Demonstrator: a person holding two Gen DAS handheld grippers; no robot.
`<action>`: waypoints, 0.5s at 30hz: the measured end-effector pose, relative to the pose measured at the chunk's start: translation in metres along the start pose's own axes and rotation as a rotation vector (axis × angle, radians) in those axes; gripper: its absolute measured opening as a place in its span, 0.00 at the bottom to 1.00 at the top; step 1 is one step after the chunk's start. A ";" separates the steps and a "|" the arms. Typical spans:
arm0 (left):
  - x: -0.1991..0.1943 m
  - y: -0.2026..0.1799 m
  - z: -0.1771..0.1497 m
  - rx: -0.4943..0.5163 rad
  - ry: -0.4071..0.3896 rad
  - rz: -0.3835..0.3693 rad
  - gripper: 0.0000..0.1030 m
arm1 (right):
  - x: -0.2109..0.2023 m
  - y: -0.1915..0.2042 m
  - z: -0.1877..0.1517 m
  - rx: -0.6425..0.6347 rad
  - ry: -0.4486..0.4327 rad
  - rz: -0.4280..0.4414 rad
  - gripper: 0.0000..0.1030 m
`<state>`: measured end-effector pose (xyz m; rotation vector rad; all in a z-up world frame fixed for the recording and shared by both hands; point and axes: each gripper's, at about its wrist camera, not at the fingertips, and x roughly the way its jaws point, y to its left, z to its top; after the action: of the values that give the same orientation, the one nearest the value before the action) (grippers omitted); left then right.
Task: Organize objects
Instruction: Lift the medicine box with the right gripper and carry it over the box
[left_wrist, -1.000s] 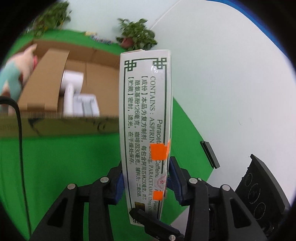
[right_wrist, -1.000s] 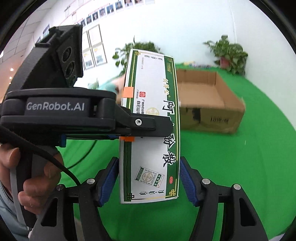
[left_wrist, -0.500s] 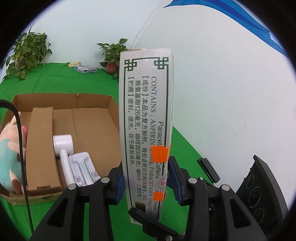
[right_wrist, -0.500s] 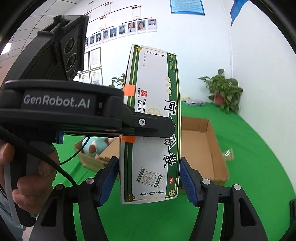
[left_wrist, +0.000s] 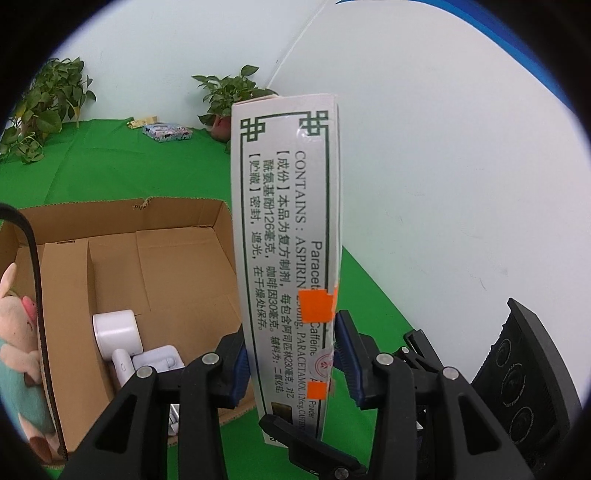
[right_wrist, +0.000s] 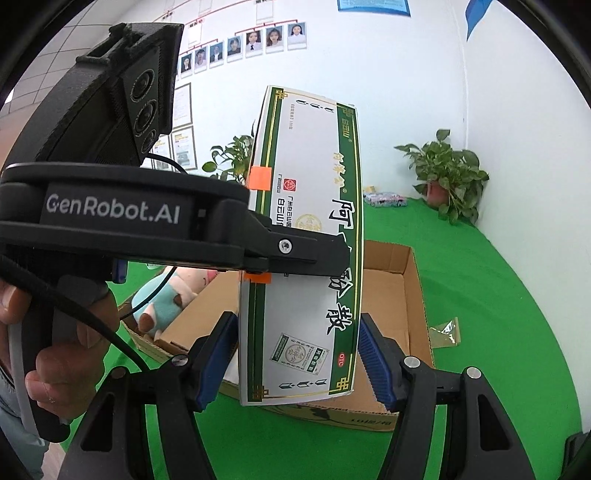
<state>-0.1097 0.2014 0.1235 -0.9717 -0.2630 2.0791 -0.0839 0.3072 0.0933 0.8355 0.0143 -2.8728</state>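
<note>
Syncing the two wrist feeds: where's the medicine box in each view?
Left wrist: medicine box upright at centre, narrow printed side facing, between the left gripper pads.
Right wrist: medicine box centre, broad front facing, between the right gripper pads.
Shared landmark: cardboard box behind it.

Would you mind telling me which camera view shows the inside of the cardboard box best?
The left wrist view: it looks down into the cardboard box, showing its floor and the white devices inside. The right wrist view shows only its rim and far wall, mostly hidden behind the medicine carton.
</note>
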 end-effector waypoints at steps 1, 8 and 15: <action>0.005 0.002 0.002 -0.005 0.010 0.004 0.39 | 0.007 -0.004 0.003 0.008 0.016 0.006 0.61; 0.045 0.035 0.005 -0.103 0.095 0.004 0.39 | 0.056 -0.031 0.010 0.048 0.146 0.057 0.61; 0.090 0.067 -0.004 -0.208 0.195 -0.014 0.38 | 0.111 -0.058 -0.002 0.115 0.285 0.094 0.61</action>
<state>-0.1798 0.2241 0.0395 -1.2848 -0.3892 1.9542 -0.1840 0.3493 0.0298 1.2257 -0.1547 -2.6641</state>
